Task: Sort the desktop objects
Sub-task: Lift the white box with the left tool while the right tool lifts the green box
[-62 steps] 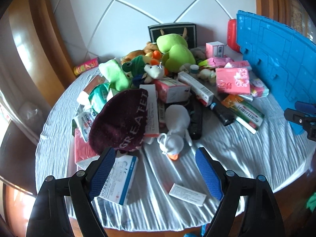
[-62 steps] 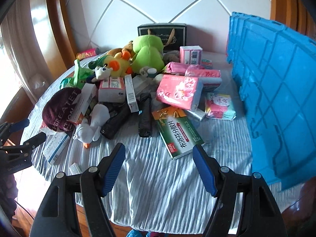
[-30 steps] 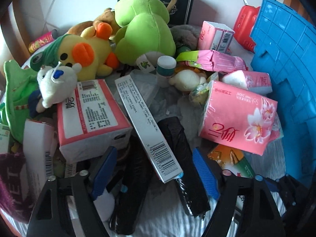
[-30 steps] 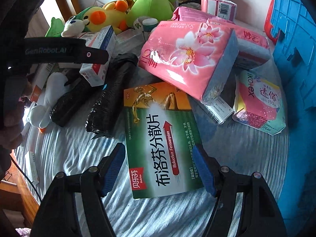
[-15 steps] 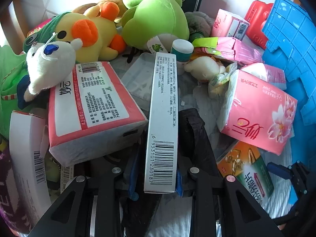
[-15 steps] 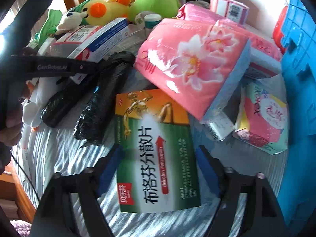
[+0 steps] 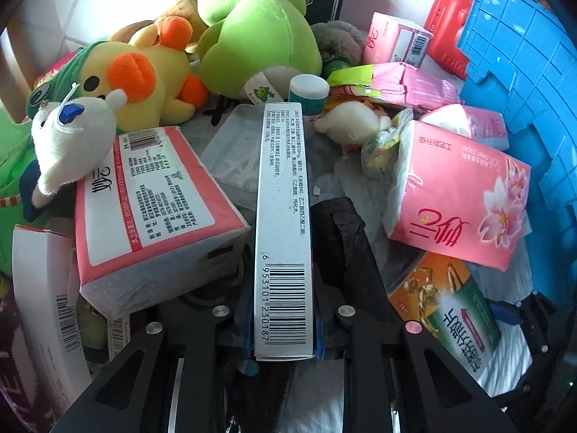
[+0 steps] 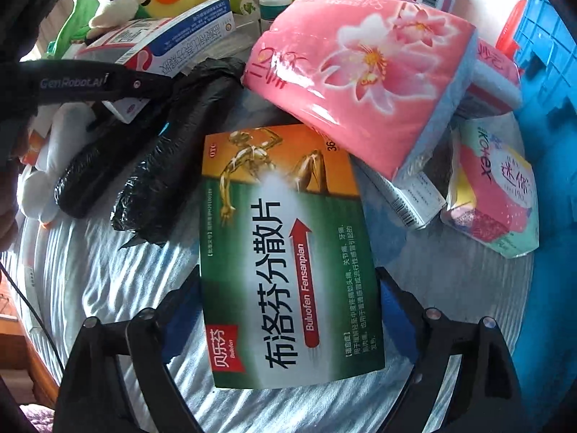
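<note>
My left gripper (image 7: 283,328) is shut on a long white box with a barcode (image 7: 283,216), which points straight ahead over the pile. In the right wrist view this box (image 8: 173,32) shows its blue and white face, beside one black finger (image 8: 108,81) of the left gripper. My right gripper (image 8: 288,306) stands open, wide astride a green and orange medicine box (image 8: 288,252) lying flat on the cloth. Its blue pads sit close to the box's long edges. The same box (image 7: 447,310) appears at the lower right of the left wrist view.
A blue crate (image 8: 551,72) walls the right side. A pink tissue pack (image 8: 360,57) leans over the medicine box's far end, with a Kotex pack (image 8: 494,187) beside it. Two black rolled bags (image 8: 151,180) lie to its left. Plush toys (image 7: 259,32) and a red and white tissue box (image 7: 155,209) crowd the back.
Both grippers came down from above the table into the pile. The left one shut on the long white box and straightened it. The right one settled astride the green medicine box.
</note>
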Demonstrator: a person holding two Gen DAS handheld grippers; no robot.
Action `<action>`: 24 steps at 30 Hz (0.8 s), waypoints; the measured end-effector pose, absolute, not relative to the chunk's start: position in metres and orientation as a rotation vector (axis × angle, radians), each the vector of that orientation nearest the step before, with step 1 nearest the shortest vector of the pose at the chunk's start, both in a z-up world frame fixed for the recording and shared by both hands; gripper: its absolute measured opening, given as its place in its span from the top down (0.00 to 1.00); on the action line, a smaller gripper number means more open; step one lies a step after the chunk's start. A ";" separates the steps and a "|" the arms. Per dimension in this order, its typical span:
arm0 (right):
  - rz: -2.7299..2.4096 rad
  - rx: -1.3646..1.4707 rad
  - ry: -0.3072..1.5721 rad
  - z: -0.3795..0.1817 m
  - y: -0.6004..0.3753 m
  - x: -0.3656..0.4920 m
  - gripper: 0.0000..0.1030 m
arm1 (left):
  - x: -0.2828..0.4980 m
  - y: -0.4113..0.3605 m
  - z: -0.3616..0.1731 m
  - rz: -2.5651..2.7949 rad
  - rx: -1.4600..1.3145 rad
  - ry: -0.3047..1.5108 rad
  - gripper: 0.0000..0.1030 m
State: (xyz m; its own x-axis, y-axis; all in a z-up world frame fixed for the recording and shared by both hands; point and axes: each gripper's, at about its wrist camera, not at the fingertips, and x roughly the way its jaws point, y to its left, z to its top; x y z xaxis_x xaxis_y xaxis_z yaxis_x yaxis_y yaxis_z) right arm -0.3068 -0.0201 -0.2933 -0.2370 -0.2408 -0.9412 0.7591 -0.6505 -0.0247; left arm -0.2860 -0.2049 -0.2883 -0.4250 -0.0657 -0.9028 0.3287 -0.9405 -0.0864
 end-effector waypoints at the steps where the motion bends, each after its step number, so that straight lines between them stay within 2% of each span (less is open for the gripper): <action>1: -1.948 1.356 0.650 -0.292 -0.020 -0.306 0.14 | -0.284 -0.204 -0.288 -2.446 1.532 0.366 0.78; 7: -2.035 1.293 0.535 -0.261 -0.007 -0.297 0.15 | -0.270 -0.202 -0.271 -2.495 1.475 0.337 0.79; 19: -2.148 1.153 0.499 -0.207 -0.006 -0.266 0.15 | -0.243 -0.200 -0.236 -2.580 1.382 0.287 0.79; 20: -2.160 1.143 0.493 -0.204 -0.006 -0.265 0.19 | -0.241 -0.200 -0.233 -2.585 1.379 0.285 0.79; 21: -2.172 1.132 0.487 -0.202 -0.005 -0.265 0.75 | -0.238 -0.200 -0.231 -2.590 1.376 0.283 0.79; 22: -2.186 1.119 0.480 -0.200 -0.005 -0.265 0.76 | -0.236 -0.200 -0.228 -2.595 1.373 0.281 0.79; 23: -2.206 1.099 0.476 -0.200 -0.003 -0.268 0.89 | -0.234 -0.201 -0.225 -2.601 1.370 0.279 0.79; 24: -2.217 1.101 0.485 -0.197 -0.002 -0.267 0.89 | -0.232 -0.201 -0.222 -2.606 1.367 0.277 0.79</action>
State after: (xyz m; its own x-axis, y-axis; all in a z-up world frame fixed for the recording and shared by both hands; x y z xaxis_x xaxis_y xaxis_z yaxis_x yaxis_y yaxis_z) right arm -0.2671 -0.0024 -0.1971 -0.4689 -0.3576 -0.8076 0.6623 -0.7473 -0.0537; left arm -0.2318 -0.2009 -0.2224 -0.5584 -0.0770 -0.8260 0.2489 -0.9654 -0.0783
